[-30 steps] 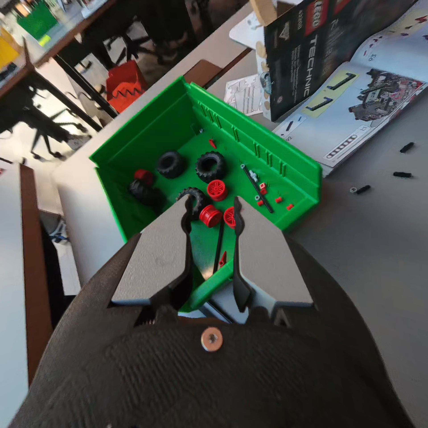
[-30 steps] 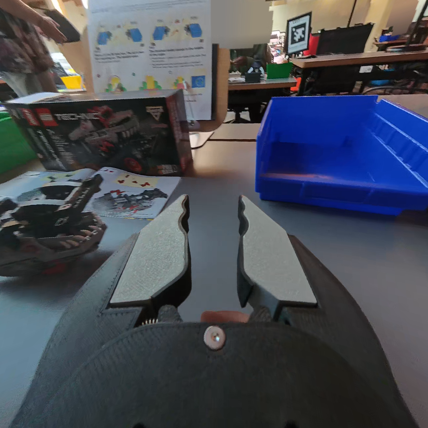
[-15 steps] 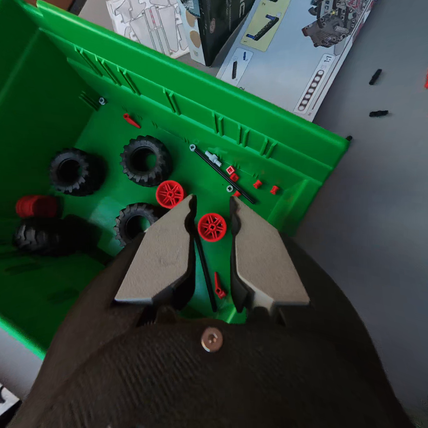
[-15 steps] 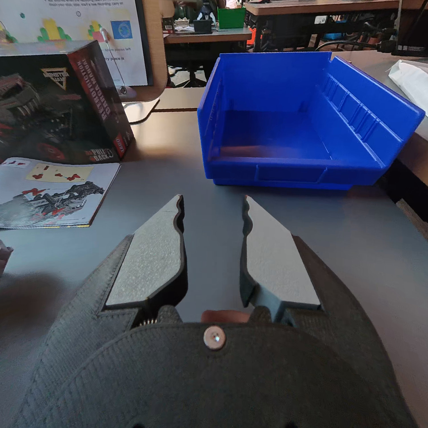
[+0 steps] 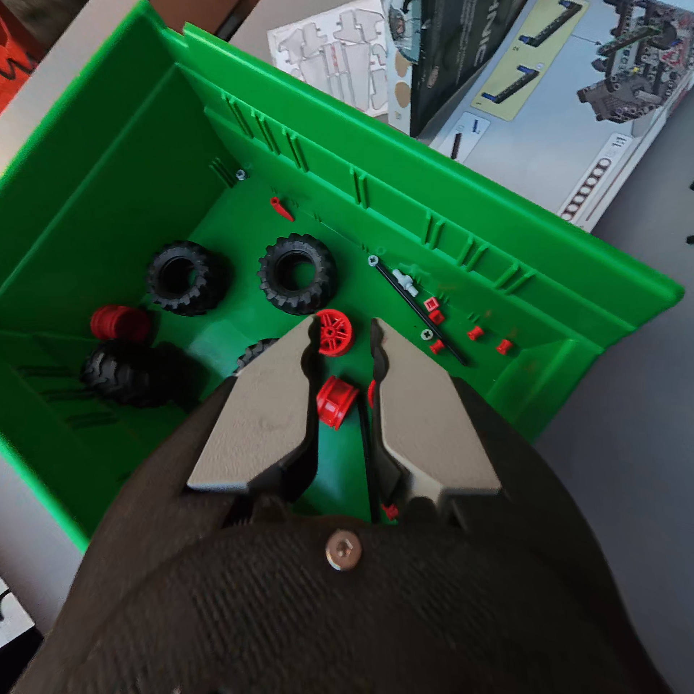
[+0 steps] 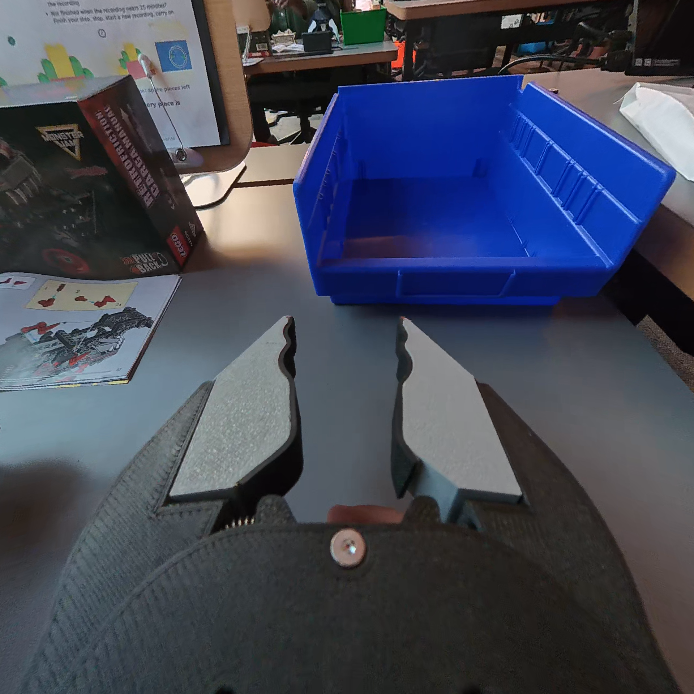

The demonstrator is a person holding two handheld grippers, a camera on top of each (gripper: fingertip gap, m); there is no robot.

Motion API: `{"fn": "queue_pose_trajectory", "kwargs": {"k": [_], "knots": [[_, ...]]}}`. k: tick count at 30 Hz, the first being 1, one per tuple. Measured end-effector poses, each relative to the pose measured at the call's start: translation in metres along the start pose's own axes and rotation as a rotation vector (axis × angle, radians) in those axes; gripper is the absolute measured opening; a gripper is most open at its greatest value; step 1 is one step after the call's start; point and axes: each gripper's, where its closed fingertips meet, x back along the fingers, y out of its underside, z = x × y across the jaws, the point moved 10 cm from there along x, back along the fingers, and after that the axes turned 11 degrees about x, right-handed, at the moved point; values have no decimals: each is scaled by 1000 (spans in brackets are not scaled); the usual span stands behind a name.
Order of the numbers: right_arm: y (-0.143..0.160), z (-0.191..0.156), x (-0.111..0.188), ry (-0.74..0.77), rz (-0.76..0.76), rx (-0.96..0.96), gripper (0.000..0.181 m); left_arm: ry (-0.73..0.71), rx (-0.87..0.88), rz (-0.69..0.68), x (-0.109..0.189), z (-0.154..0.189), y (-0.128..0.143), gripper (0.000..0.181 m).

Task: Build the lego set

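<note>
In the left wrist view, the left gripper [image 5: 341, 330] hangs inside the green bin [image 5: 432, 195] with its jaws spread and holding nothing. A red wheel hub [image 5: 334, 332] lies flat on the bin floor just past the fingertips, a little toward the left finger, its spoked face looking up. A second red hub [image 5: 336, 407] lies on its side lower in the gap between the fingers, its axis pointing across toward the right finger. I judge the coming move is to close on one of these hubs; this gripper is clearly the nearer one.

The bin also holds two black tyres [image 5: 296, 278] standing apart near the middle, another tyre [image 5: 124, 375] in the left corner with a red hub [image 5: 118, 323] beside it, a long black axle [image 5: 417, 311] lying diagonally by the wall, and small red pins [image 5: 475, 333] near it. An open instruction booklet [image 5: 563, 124] lies outside the bin.

In the right wrist view, the right gripper [image 6: 345, 326] hovers low over the grey table [image 6: 488, 394], jaws spread and empty. The blue bin [image 6: 469, 289] ahead shows nothing inside. The set's box [image 6: 112, 180] and the booklet are to the left.
</note>
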Motion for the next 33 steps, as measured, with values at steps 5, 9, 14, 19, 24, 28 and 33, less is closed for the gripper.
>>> {"fn": "queue_pose_trajectory", "kwargs": {"k": [5, 9, 14, 19, 24, 28, 33], "knots": [[0, 0, 0, -6, 3, -6, 51, -113, 89, 169, 17, -14, -11, 4], [0, 0, -1, -11, -3, -1, 51, -9, 169, 195, 13, -15, -32, 17], [0, -1, -1, -30, 6, 4, 50, -83, 34, -3, -38, -15, -72, 19], [-1, -2, 4, -46, 57, -7, 48, -95, 17, -154, -88, -30, -82, 23], [-2, -2, 7, -65, 91, -23, 47, -69, 105, -163, -94, -38, -77, 24], [-2, -2, 9, -75, 111, -29, 46, -82, 110, -150, -88, -40, -74, 24], [-2, -3, 8, -87, 110, -23, 46, -74, 133, -152, -84, -47, -74, 24]]}}
